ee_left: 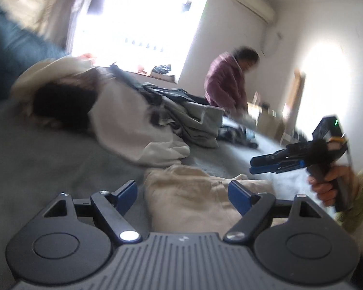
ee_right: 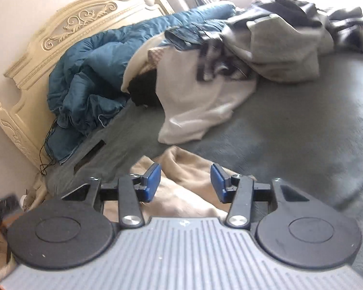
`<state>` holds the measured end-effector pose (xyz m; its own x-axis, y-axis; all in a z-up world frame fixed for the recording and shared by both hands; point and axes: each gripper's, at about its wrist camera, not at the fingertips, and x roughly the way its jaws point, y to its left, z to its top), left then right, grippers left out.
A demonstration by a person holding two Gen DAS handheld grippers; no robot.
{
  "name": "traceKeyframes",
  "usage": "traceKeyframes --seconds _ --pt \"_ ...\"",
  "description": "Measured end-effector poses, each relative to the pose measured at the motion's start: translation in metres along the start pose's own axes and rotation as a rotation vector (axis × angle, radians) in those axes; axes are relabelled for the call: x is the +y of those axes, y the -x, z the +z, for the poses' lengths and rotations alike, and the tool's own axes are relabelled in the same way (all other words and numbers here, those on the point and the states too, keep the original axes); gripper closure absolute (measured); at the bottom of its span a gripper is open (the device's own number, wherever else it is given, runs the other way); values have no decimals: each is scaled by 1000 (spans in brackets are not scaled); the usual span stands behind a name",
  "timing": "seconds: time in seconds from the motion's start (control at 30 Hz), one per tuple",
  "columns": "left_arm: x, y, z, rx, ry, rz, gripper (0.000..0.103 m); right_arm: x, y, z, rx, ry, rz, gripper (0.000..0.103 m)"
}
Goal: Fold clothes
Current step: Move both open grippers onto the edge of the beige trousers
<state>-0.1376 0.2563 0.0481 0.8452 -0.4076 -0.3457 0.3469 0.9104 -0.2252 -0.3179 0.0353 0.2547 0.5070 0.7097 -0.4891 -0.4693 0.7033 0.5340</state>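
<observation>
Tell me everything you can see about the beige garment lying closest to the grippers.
The beige garment is soft, fleece-like cloth, crumpled into rumpled folds rather than spread flat. It lies on the grey bedspread, just short of the white garment. Both views show it beyond the open blue pads; neither gripper pinches it. Its near part is hidden behind the grippers.

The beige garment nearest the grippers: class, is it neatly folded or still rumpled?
Rumpled. The beige garment lies bunched in uneven creases on the grey bedspread, with no flat, squared edges showing.
</observation>
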Motion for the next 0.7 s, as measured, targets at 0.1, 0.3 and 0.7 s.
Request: traceKeyframes --seconds 0.1,0.3,0.7 --pt "-17 -37 20 32 -109 -49 20 -11 0 2 22 -21 24 55" --pt "-54 -107 27 173 -322 -181 20 -50 13 -12 5 -214 199 45" --pt "-43 -159 13 336 -298 -336 17 -66 -13 -2 171 -176 271 42"
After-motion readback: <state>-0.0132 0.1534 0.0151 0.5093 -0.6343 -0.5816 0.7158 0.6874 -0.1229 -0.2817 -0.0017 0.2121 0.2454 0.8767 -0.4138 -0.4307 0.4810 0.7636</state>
